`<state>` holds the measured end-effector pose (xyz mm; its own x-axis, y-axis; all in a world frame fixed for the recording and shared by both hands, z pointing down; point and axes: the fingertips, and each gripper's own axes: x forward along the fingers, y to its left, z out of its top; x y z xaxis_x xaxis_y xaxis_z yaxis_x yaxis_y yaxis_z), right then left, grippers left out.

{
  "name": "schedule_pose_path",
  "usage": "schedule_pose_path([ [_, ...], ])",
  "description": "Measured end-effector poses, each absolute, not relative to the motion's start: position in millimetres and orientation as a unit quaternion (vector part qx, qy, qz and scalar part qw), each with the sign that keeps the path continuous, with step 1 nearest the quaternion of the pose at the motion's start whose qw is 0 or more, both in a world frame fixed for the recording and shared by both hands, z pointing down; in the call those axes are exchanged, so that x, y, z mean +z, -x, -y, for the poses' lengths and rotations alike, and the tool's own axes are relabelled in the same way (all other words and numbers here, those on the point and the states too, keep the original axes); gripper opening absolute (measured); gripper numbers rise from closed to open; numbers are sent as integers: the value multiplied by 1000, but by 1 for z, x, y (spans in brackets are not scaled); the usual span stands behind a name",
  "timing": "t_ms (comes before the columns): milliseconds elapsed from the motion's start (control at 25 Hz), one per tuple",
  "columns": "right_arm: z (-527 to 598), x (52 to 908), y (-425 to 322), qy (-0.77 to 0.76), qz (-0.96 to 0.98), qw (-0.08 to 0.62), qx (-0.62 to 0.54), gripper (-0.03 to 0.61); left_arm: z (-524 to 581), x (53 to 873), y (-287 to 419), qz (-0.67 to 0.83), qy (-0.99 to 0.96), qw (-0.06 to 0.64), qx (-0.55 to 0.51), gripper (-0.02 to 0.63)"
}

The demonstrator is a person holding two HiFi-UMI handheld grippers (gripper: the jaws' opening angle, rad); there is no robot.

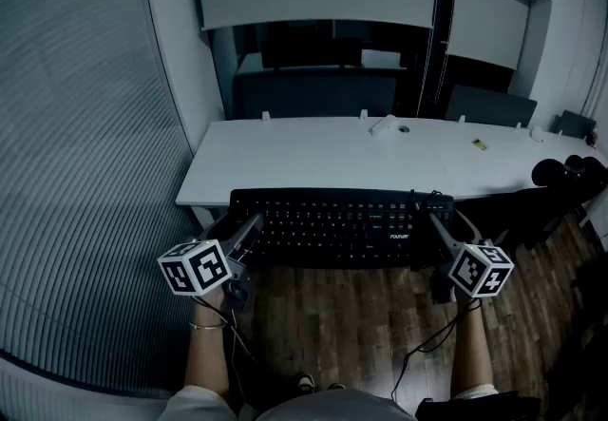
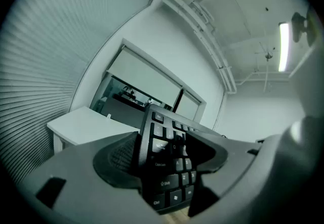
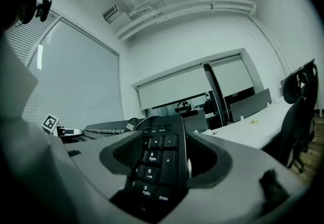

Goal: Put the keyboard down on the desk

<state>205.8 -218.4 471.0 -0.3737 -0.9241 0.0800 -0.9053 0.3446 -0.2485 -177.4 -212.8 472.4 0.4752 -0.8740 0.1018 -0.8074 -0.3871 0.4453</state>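
We carry the keyboard [image 1: 337, 224] in the air just short of the bench [image 1: 313, 158], wide-spread jaws of the left gripper [image 1: 249, 229] and right gripper [image 1: 439, 231] clamped on its two ends. Should either grip slacken or one side lag, it may twist free onto the floor [image 1: 361, 334].

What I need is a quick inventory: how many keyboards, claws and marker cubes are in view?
keyboard: 1
claws: 2, the left claw and the right claw
marker cubes: 2
Total: 5
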Motion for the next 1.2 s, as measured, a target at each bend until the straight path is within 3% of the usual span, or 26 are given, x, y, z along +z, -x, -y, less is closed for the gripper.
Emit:
schedule_pose_path([
  [1200, 221, 465, -205, 555, -820, 44, -132, 253, 208, 470, 179, 522, -819, 228, -75, 295],
])
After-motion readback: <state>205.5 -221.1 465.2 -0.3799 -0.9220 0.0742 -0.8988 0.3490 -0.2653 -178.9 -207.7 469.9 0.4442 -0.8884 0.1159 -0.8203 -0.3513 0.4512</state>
